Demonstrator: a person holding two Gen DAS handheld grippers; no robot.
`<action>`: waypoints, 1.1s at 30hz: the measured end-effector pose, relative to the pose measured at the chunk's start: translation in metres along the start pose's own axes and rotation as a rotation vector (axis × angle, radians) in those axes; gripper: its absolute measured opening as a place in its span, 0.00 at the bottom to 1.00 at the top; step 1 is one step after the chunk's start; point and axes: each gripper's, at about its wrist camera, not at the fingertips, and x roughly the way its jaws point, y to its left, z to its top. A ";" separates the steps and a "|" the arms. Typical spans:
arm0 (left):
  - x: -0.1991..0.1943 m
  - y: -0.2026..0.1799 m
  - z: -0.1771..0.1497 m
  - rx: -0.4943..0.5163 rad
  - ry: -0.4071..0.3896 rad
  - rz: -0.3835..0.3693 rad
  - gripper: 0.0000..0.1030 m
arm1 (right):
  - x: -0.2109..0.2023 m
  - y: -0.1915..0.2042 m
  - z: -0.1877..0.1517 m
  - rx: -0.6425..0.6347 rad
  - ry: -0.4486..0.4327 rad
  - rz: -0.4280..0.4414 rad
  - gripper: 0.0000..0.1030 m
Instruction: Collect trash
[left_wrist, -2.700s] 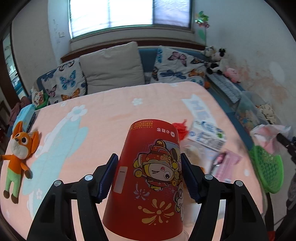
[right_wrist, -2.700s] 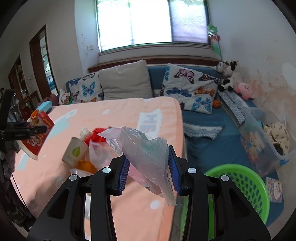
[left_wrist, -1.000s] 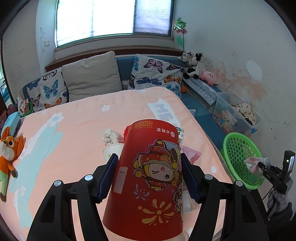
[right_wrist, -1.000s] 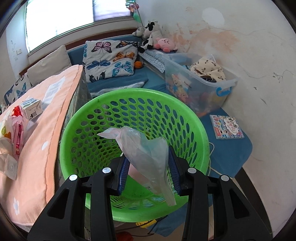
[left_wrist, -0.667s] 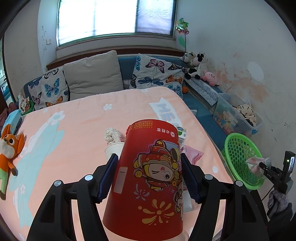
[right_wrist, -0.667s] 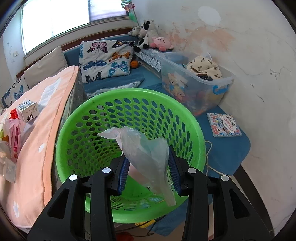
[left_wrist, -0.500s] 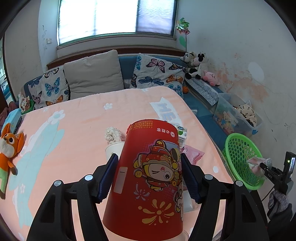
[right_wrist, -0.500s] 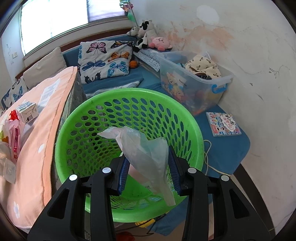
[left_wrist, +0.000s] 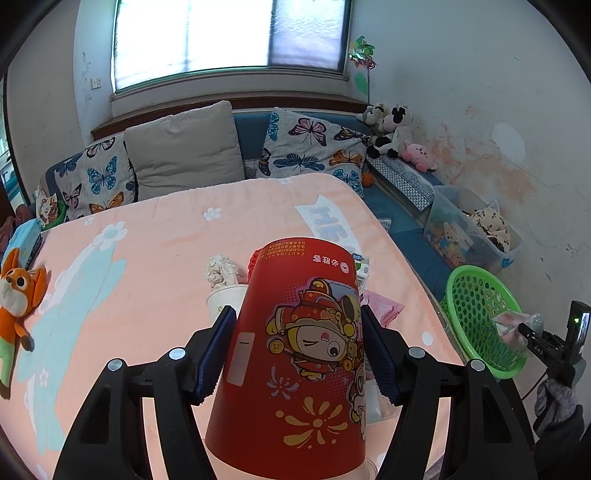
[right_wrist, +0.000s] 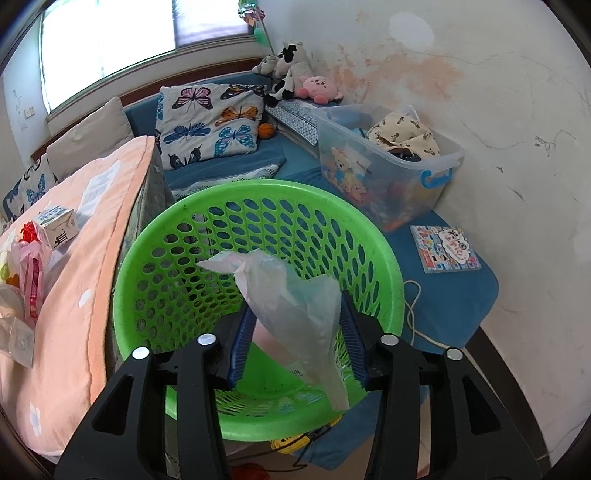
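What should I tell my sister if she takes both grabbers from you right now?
Left gripper: shut on the red paper cup, held above the pink bed.
Right gripper: shut on the plastic bag, held over the green basket, not yet dropped.
Left to do: release the bag, bring the cup over, then fetch the white cup, small carton and pink wrappers on the bed.

Right gripper (right_wrist: 297, 345) moved off bed (right_wrist: 74, 266), away from trash pile, now over green basket (right_wrist: 384, 258) on floor beside bed. Plastic bag (right_wrist: 291, 306) carried along, now hanging above basket opening. Over last second, basket slightly larger in right wrist view. Left gripper (left_wrist: 299, 350) with red cup (left_wrist: 295, 354) swung rightward: basket and right gripper now visible at right edge, fox toy (left_wrist: 18, 291) nearer left edge.
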 end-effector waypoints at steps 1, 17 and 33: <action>0.000 0.000 0.000 -0.004 0.001 -0.001 0.63 | 0.000 0.002 0.001 -0.001 0.000 -0.001 0.51; -0.008 0.013 -0.007 -0.038 -0.002 0.015 0.63 | 0.001 0.020 0.017 -0.002 -0.020 -0.016 0.63; -0.011 0.018 -0.012 -0.060 0.002 0.037 0.63 | 0.001 0.031 0.026 -0.001 -0.041 0.007 0.63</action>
